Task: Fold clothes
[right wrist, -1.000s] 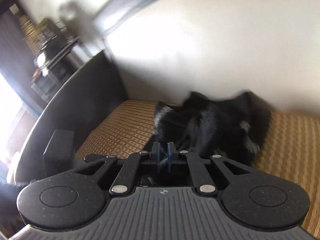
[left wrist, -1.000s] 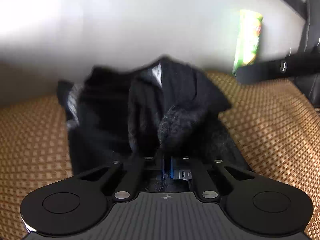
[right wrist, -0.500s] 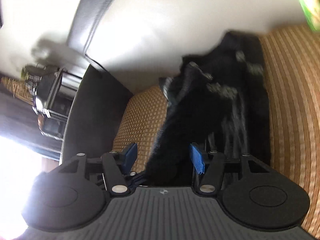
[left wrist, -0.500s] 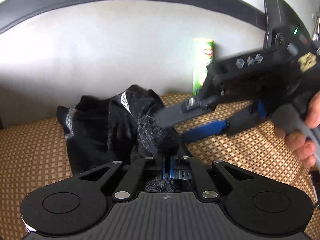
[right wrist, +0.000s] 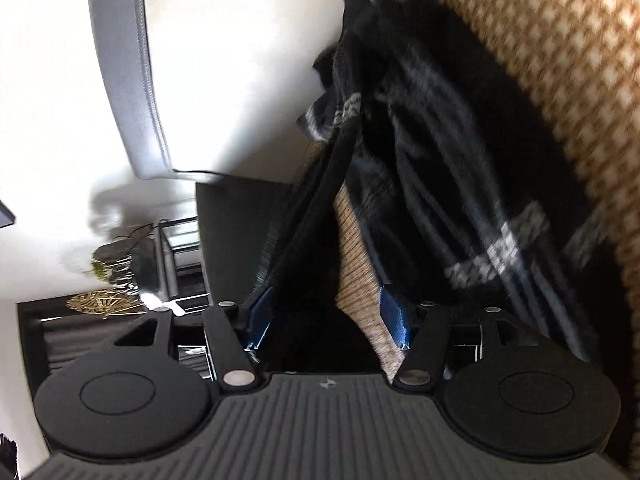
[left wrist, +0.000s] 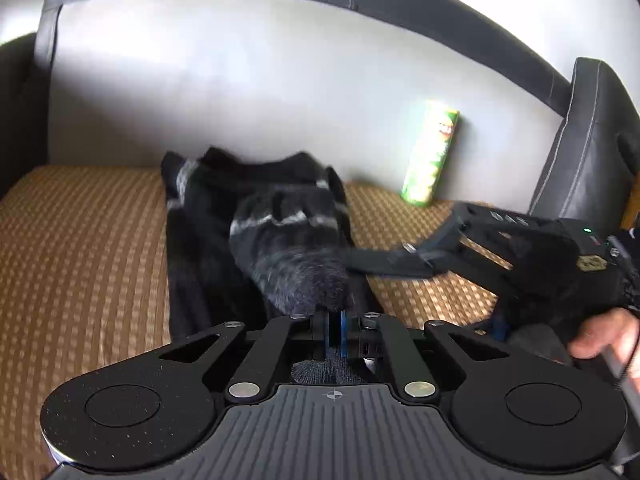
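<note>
A black knitted garment with grey-white patterned bands (left wrist: 256,224) lies crumpled on the woven tan seat of a sofa (left wrist: 80,248). My left gripper (left wrist: 335,316) is shut on a bunched fold of the garment and holds it just above the seat. My right gripper (left wrist: 360,260) shows in the left wrist view, reaching in from the right with its fingers against the garment's right side. In the right wrist view the right gripper (right wrist: 324,312) is open and rolled sideways, with the garment (right wrist: 440,152) ahead of it and over its right finger.
A green snack can (left wrist: 430,156) stands against the grey sofa back (left wrist: 240,92). Dark leather armrests (left wrist: 588,140) bound the seat on both sides. A dark side table with a plant (right wrist: 116,256) shows in the right wrist view beyond the sofa.
My right gripper opened, let go of the garment and rolled sideways, dropping lower at the garment's right side. My left gripper stayed shut on the fold and pulled back, showing more sofa.
</note>
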Action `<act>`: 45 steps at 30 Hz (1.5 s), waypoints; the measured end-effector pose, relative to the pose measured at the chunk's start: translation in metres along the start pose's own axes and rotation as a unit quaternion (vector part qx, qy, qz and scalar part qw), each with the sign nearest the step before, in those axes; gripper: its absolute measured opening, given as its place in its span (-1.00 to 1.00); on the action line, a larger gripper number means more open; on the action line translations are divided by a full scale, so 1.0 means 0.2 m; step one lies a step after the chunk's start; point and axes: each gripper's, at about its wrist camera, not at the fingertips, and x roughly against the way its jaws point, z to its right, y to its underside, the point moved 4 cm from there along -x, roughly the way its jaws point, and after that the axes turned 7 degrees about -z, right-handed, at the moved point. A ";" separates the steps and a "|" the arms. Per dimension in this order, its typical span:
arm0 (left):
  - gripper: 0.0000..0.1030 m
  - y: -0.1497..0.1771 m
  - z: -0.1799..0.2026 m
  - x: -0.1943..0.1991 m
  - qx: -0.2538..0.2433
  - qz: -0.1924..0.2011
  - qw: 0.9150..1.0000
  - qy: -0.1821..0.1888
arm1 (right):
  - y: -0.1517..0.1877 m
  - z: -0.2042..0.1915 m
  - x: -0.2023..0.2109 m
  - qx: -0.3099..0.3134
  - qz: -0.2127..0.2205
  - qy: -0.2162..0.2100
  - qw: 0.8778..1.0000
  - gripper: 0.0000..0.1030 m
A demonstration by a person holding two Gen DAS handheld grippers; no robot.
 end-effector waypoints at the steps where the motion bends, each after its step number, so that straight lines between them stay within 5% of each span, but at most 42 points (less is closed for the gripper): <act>1: -1.00 0.02 0.01 0.01 0.000 -0.006 1.000 0.001 | 0.01 0.00 -0.02 -0.001 -0.002 -0.003 1.000 0.24; 5: -0.97 0.08 0.03 0.03 -0.002 -0.018 1.000 0.004 | 0.05 -0.04 -0.05 0.028 -0.026 0.000 0.999 -0.05; 6: -0.91 0.09 0.04 0.04 0.000 -0.019 1.000 0.009 | 0.05 -0.06 -0.05 0.044 -0.032 0.006 0.999 -0.41; 8: -0.47 0.08 0.03 0.07 0.007 -0.020 1.000 0.019 | 0.05 -0.11 -0.04 0.073 -0.041 0.020 0.996 -0.70; 11: -0.27 0.06 -0.02 0.14 0.017 -0.016 0.999 0.026 | -0.01 -0.16 0.07 0.107 -0.025 0.056 0.992 -0.91; 15: -0.25 -0.07 -0.18 0.16 0.005 -0.016 1.000 -0.016 | -0.11 -0.30 0.23 0.170 -0.002 0.102 0.980 -0.92; 19: -0.15 -0.31 -0.39 0.10 0.042 -0.044 0.998 -0.031 | -0.18 -0.41 0.33 0.233 0.001 0.140 0.962 -0.93; 23: 0.05 -0.59 -0.51 -0.11 0.102 -0.091 0.991 0.002 | -0.14 -0.45 0.34 0.288 -0.025 0.166 0.943 -0.93; 26: 0.09 -0.78 -0.44 -0.35 0.073 -0.127 0.989 -0.012 | -0.09 -0.43 0.33 0.306 -0.052 0.170 0.935 -0.93; 30: 0.29 -0.92 -0.25 -0.61 -0.008 -0.178 0.983 -0.051 | 0.00 -0.35 0.29 0.300 -0.076 0.150 0.939 -0.93; 35: 0.55 -0.98 -0.13 -0.79 -0.026 -0.201 0.976 -0.074 | 0.09 -0.30 0.23 0.292 -0.093 0.119 0.944 -0.93; 45: 0.52 -0.95 -0.14 -1.14 -0.056 -0.269 0.951 -0.141 | 0.10 -0.25 0.23 0.270 -0.095 0.082 0.955 -0.93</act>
